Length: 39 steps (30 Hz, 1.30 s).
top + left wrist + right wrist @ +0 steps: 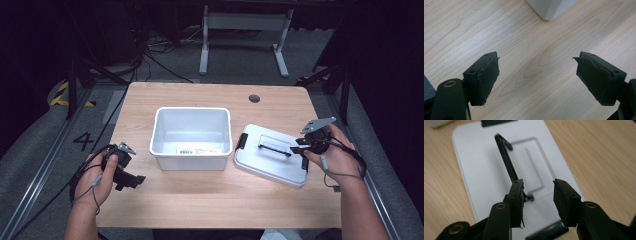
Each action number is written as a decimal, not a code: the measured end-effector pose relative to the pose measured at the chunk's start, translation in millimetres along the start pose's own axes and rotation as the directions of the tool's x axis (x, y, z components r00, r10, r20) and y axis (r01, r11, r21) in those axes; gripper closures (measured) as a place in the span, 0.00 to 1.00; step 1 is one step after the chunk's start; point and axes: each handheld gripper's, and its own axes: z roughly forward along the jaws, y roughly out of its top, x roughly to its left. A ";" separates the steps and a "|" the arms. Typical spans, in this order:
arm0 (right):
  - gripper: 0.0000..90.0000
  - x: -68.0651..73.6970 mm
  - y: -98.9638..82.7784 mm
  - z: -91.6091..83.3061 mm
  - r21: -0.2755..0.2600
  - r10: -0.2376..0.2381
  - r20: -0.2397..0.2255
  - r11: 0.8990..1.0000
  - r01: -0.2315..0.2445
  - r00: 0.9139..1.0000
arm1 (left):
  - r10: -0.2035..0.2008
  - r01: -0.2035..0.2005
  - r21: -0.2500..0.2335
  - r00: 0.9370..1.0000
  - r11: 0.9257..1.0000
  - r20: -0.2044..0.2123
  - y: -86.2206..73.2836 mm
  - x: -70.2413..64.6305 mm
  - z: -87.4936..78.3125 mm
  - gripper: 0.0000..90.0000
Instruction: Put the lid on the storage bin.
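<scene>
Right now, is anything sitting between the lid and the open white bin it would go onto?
Nothing visible. The lid lies flat just right of the bin, bare table between them. The right gripper hovers open over its handle.

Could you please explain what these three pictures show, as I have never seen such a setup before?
There is no robot here: a person holds a black two-jaw gripper in each hand at a light wooden table. The high view looks down from above the person. The other two pictures come from cameras riding on each gripper, looking along its jaws.

On the table stand an open white rectangular plastic bin and, to its right, its flat white lid with a black carry handle.

The left gripper is wide open over bare wood, holding nothing. The right gripper is open above the lid, its jaws near the handle, not yet gripping it.
</scene>
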 end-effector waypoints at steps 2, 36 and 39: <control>0.64 3.7 2.4 -1.2 -0.045 0.006 -0.012 0.999 -0.007 1.000 | 0.006 -0.006 0.001 1.000 1.000 0.001 0.8 -0.4 -0.2 0.21; 0.59 30.4 20.4 43.6 -0.110 -0.168 -0.163 0.982 0.151 0.972 | 0.094 -0.096 0.022 0.992 0.995 0.083 9.6 -19.7 3.1 0.21; 0.60 28.1 20.2 42.1 -0.123 -0.169 -0.150 0.981 0.151 0.974 | 0.093 -0.095 0.020 0.992 0.995 0.083 9.1 -18.8 2.8 0.21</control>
